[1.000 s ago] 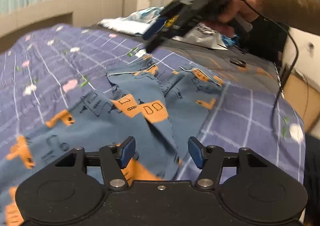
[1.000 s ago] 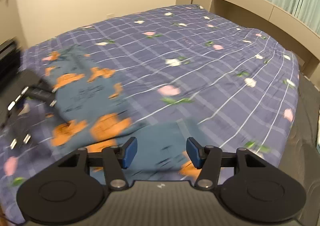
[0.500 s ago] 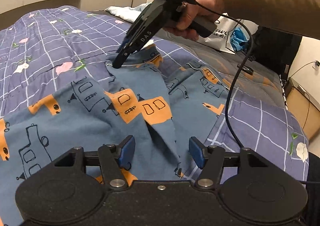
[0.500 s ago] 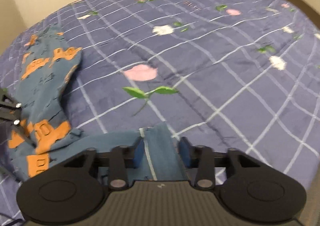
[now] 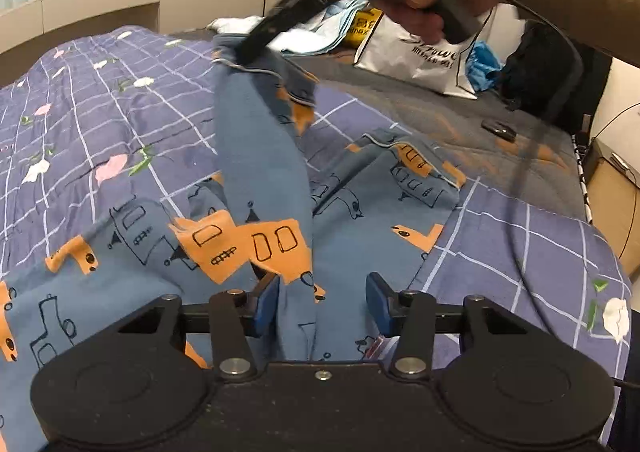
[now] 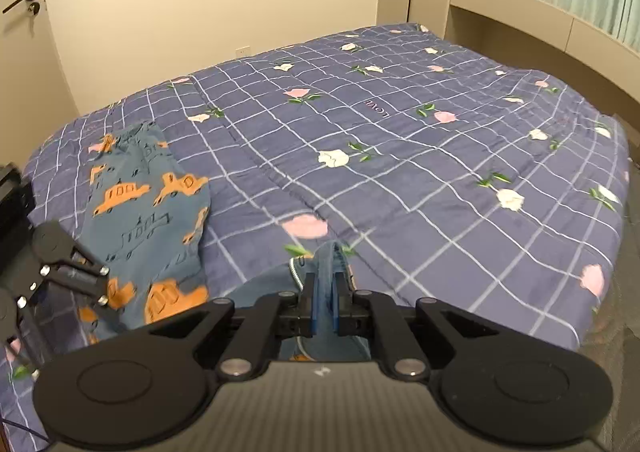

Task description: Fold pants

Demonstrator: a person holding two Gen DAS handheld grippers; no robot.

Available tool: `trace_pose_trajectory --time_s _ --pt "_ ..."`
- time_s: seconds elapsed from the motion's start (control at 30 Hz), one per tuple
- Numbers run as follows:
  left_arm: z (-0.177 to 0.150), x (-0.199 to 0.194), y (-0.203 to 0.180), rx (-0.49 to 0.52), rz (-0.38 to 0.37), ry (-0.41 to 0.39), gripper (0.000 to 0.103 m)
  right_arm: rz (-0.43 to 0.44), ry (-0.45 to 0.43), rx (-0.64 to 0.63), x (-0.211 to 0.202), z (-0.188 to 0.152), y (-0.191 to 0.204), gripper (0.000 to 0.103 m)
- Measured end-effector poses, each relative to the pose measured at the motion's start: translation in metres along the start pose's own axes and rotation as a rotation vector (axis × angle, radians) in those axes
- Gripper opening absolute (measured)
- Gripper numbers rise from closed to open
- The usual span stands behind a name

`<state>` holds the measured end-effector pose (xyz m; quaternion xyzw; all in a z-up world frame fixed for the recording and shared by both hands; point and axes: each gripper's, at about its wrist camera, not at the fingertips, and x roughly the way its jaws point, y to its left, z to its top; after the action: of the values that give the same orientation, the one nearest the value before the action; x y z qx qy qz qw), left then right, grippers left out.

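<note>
Your right gripper (image 6: 325,306) is pinching a hem of the pants (image 5: 264,179), lifting limp, light cloth that is draping down. Your left gripper (image 5: 322,302) is gaping, fabric lying between its fingers on the quilt (image 6: 400,139); you're wise taking the seamed edge there.

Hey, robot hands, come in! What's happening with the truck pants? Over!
Right gripper shut on pants, one end lifted. Left gripper open, fabric between its fingers. Rest of pants lies on quilt. Nothing in the way.
</note>
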<state>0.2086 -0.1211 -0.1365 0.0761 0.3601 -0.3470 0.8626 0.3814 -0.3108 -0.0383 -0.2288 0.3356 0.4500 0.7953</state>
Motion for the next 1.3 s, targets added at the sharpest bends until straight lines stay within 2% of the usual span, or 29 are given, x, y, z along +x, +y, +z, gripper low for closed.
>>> trace_pose_trajectory --time_s 0.07,0.1,0.17,0.3,0.43,0.53,0.57,0.63,0.67,0.83,0.97,1.03,1.13,1.2,1.3 --pt "0.002 0.006 -0.002 -0.003 0.017 0.02 0.05 -0.076 0.03 0.009 0.004 -0.011 0.0 0.008" --pt "0.002 0.009 -0.002 -0.008 0.032 0.03 0.05 -0.078 0.055 0.008 0.011 -0.019 0.0 0.008" --pt "0.002 0.013 0.001 -0.025 0.049 0.048 0.049 -0.117 0.05 -0.011 0.022 -0.027 0.0 0.008" --pt "0.004 0.016 0.004 -0.048 0.046 0.059 0.048 -0.077 -0.013 0.035 0.028 -0.016 -0.009 0.007" --pt "0.004 0.019 0.0 -0.005 0.046 0.059 0.048 -0.049 -0.09 0.025 0.003 -0.01 -0.007 0.007" --pt "0.005 0.018 0.001 -0.019 0.054 0.048 0.048 -0.032 -0.123 0.05 -0.016 -0.02 -0.005 0.008" --pt "0.005 0.019 0.002 -0.025 0.057 0.048 0.047 -0.047 -0.106 0.062 -0.017 -0.025 -0.006 0.008" --pt "0.005 0.019 0.002 -0.039 0.063 0.051 0.047 -0.142 -0.018 0.066 -0.011 -0.039 -0.007 0.028" --pt "0.005 0.019 0.002 -0.039 0.064 0.051 0.047 -0.159 0.022 0.072 -0.009 -0.048 -0.009 0.029" --pt "0.005 0.02 0.001 -0.026 0.057 0.056 0.049 -0.046 0.139 0.154 -0.02 -0.104 -0.018 0.031" --pt "0.004 0.021 0.001 -0.025 0.059 0.059 0.05 -0.042 0.16 0.164 -0.012 -0.116 -0.019 0.031" --pt "0.005 0.021 -0.001 -0.02 0.063 0.064 0.052 -0.026 0.186 0.167 0.001 -0.114 -0.021 0.03" --pt "0.005 0.021 -0.002 -0.002 0.055 0.071 0.056 0.008 0.275 0.086 0.016 -0.113 -0.012 0.029" --pt "0.005 0.022 -0.003 0.002 0.052 0.072 0.057 0.011 0.278 0.045 0.013 -0.111 -0.008 0.005" --pt "0.004 0.021 -0.002 -0.005 0.053 0.065 0.057 -0.09 0.22 0.028 0.004 -0.112 -0.008 0.005"
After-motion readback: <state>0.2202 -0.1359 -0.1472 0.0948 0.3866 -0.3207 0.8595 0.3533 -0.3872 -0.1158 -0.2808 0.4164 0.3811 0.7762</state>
